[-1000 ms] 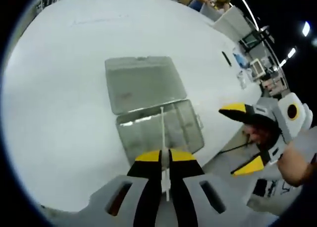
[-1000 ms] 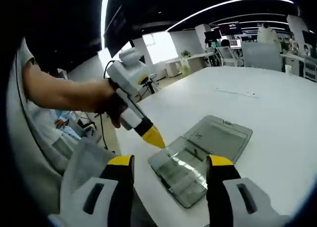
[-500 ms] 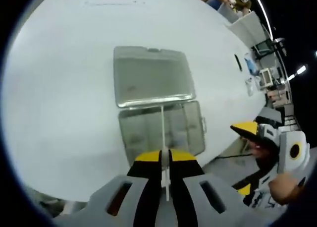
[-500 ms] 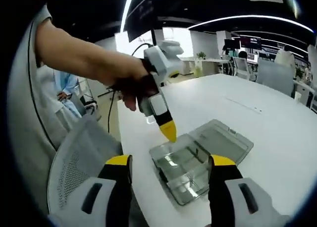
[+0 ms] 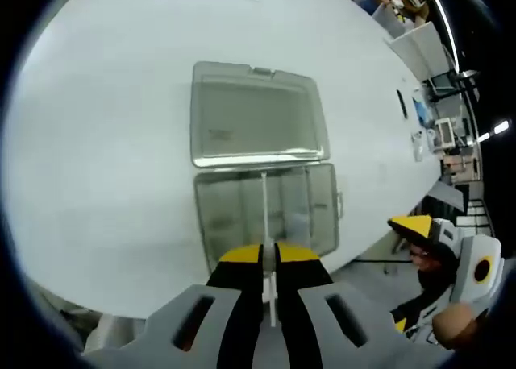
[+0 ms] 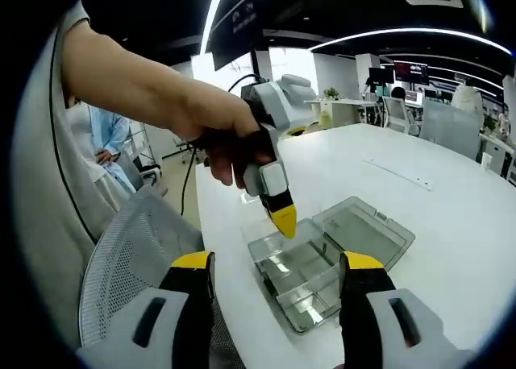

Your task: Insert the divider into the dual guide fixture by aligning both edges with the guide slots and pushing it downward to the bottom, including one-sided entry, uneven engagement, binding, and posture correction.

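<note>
A clear plastic box (image 5: 242,216) lies on the white table (image 5: 97,143) with its lid (image 5: 256,115) folded open flat behind it. My left gripper (image 5: 268,254) is shut on the thin white divider (image 5: 264,208), which I see edge-on, pointing over the middle of the box's compartments. In the right gripper view the left gripper's yellow tip (image 6: 284,220), held by a hand, hangs just above the box (image 6: 306,276) near its open lid (image 6: 367,228). My right gripper (image 6: 278,264) stands open and holds nothing, short of the box at the table edge. It also appears low on the right as the right gripper (image 5: 409,274).
A grey mesh chair (image 6: 133,252) stands by the table edge beside the box. A person (image 6: 101,143) stands further back on the left. Small items (image 5: 415,115) lie at the table's far right edge. A thin strip (image 6: 399,172) lies further up the table.
The left gripper with the divider has come closer over the box, which now sits squarer and more centred in its view. The right gripper has stayed open and nearly still.
</note>
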The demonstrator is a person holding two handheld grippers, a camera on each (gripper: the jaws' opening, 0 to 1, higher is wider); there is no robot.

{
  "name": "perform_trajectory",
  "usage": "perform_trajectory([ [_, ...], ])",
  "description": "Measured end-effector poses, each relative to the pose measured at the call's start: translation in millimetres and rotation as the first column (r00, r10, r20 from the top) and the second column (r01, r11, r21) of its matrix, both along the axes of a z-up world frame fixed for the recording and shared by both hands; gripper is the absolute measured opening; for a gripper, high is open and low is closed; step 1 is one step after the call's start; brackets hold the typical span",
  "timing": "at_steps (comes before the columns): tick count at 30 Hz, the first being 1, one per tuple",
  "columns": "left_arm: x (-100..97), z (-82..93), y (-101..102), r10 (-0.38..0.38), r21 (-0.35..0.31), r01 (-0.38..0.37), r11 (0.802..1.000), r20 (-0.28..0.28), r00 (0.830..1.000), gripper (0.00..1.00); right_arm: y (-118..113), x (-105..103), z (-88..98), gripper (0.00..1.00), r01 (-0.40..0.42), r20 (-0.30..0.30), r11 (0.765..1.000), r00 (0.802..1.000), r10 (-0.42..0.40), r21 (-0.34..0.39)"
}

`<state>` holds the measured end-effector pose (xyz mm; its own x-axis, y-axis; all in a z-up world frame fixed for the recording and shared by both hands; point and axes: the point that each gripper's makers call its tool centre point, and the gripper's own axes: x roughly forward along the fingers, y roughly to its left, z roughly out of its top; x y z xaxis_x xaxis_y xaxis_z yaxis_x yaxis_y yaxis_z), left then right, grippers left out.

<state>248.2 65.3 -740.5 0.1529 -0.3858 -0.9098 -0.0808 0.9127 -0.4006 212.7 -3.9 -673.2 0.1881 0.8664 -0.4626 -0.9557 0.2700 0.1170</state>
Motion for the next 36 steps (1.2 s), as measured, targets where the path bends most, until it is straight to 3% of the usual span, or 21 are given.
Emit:
perform_trajectory([
  [36, 6.5, -22.3, 4.7, 0.052, 0.038, -0.051, 0.998, -0.029, 0.998, 0.02, -4.6, -0.6, -3.6, 0.64, -0.002, -0.012, 1.0, 1.0, 0.002, 0.001],
])
